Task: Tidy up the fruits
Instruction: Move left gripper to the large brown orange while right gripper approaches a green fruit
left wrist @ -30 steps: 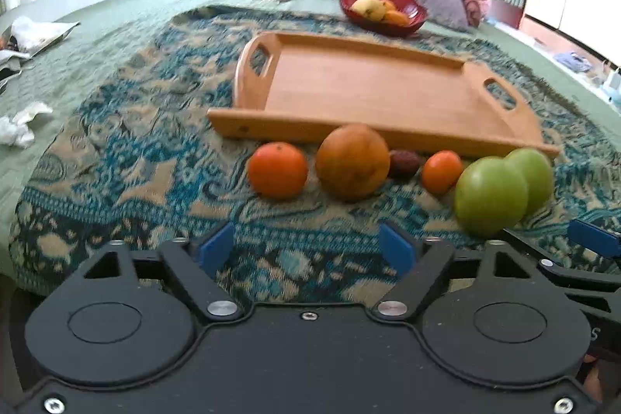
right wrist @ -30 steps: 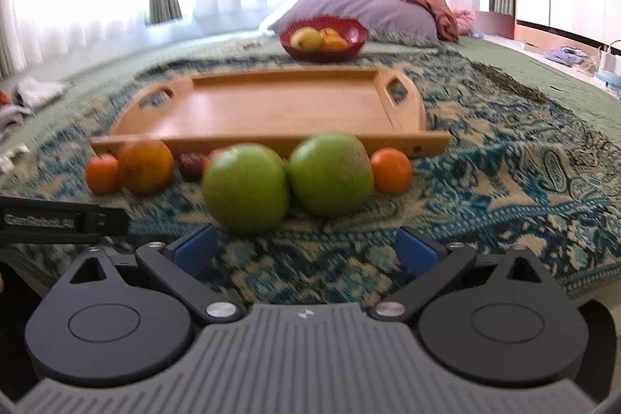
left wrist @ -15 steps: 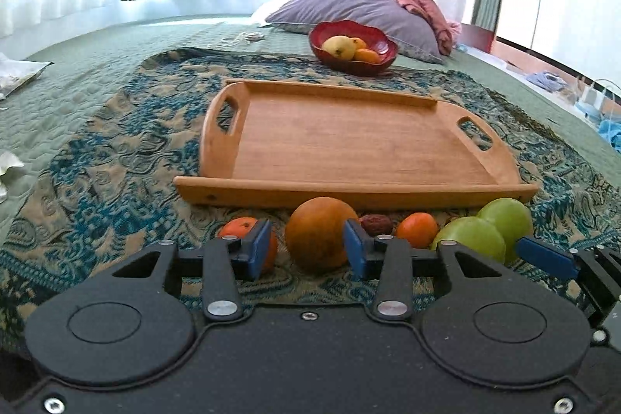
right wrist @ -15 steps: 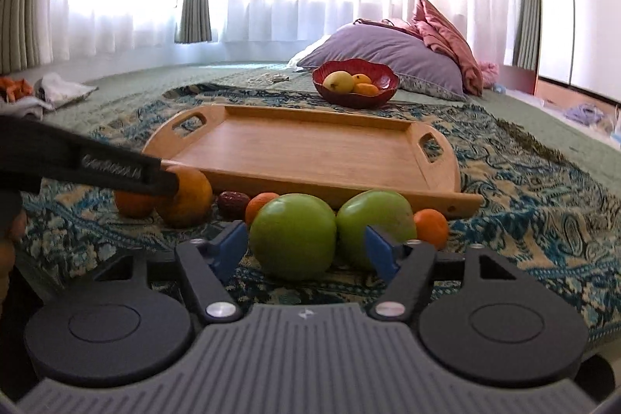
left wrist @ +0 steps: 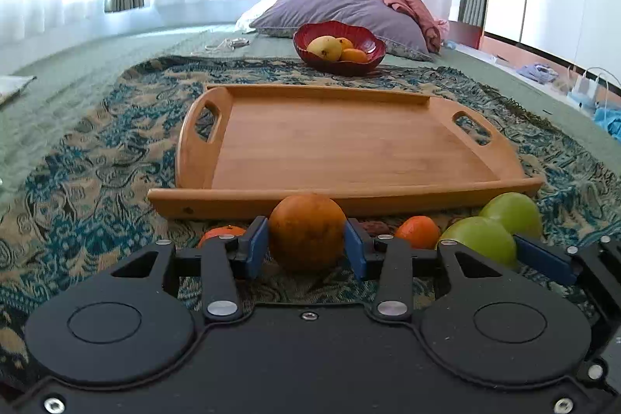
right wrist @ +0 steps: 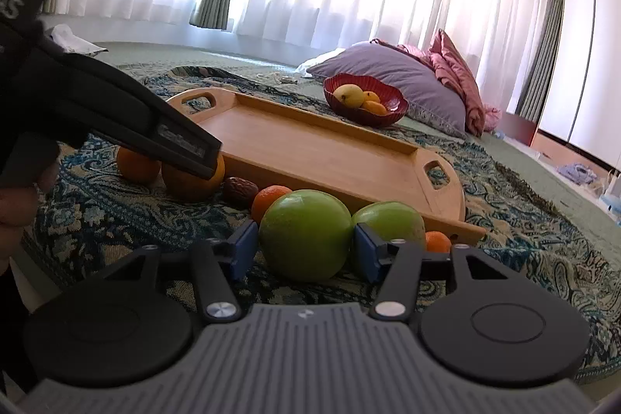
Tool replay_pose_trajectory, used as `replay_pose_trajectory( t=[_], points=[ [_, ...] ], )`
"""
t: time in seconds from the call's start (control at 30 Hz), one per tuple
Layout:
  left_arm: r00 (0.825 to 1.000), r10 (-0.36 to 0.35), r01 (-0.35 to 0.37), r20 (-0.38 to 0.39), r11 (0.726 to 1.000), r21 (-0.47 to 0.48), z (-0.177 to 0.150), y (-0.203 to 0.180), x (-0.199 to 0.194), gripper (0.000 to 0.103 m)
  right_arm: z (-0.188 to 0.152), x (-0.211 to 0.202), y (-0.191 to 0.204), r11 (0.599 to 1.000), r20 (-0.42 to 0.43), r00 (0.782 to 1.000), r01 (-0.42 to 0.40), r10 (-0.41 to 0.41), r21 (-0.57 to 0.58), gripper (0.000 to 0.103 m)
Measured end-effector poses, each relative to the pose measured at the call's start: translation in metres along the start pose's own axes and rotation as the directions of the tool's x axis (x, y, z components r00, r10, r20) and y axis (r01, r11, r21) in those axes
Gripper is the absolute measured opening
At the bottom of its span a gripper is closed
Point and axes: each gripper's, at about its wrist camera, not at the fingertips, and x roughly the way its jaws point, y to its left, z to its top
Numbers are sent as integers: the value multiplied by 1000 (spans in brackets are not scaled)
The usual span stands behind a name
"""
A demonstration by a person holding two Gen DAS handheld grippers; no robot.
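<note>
A row of fruit lies on the patterned cloth in front of an empty wooden tray (left wrist: 349, 142). My left gripper (left wrist: 306, 245) is shut on the large orange (left wrist: 306, 231), its blue pads touching both sides. My right gripper (right wrist: 304, 251) is shut on a green apple (right wrist: 304, 233). A second green apple (right wrist: 392, 220) sits just right of it. Small tangerines (left wrist: 417, 231) (right wrist: 269, 200) (right wrist: 137, 163), a dark date (right wrist: 240, 191) and another tangerine (right wrist: 438, 241) lie in the row. The left gripper's finger (right wrist: 170, 138) crosses the right wrist view.
A red bowl (left wrist: 339, 45) with a yellow mango and oranges stands behind the tray, in front of purple and pink pillows (left wrist: 349, 6). The tray also shows in the right wrist view (right wrist: 318, 150). Green bedspread surrounds the cloth. Clutter lies at the far right (left wrist: 590, 88).
Both grippers moved forward and down to the fruit row and closed: the left around the large orange, the right around the nearer green apple.
</note>
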Motion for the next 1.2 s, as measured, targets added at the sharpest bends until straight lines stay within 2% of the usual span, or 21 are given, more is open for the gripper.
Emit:
replay_pose_trajectory(
  t=[0.2, 0.37, 0.63, 0.8, 1.1, 1.2],
  points=[
    [1000, -14, 14, 22, 1000, -8, 1, 2, 6, 44, -1, 0, 2, 1000, 12, 1000, 6, -6, -12, 60],
    [999, -19, 20, 40, 999, -35, 1, 4, 6, 44, 2, 8, 1, 999, 24, 1000, -8, 9, -42, 59],
    [999, -15, 18, 52, 998, -58, -6, 8, -14, 43, 6, -1, -9, 999, 38, 999, -39, 38, 14, 58],
    [998, -14, 16, 60, 999, -37, -16, 4, -31, 42, 5, -21, -16, 999, 50, 998, -30, 28, 35, 58],
    [995, 2, -6, 97, 999, 41, -31, -11, -39, 44, -8, -34, -28, 993, 8, 1000, -26, 25, 117, 60],
    [995, 14, -17, 97, 999, 32, -31, -12, -37, 51, -10, -33, -28, 993, 22, 1000, -4, 1, 117, 62]
  ],
)
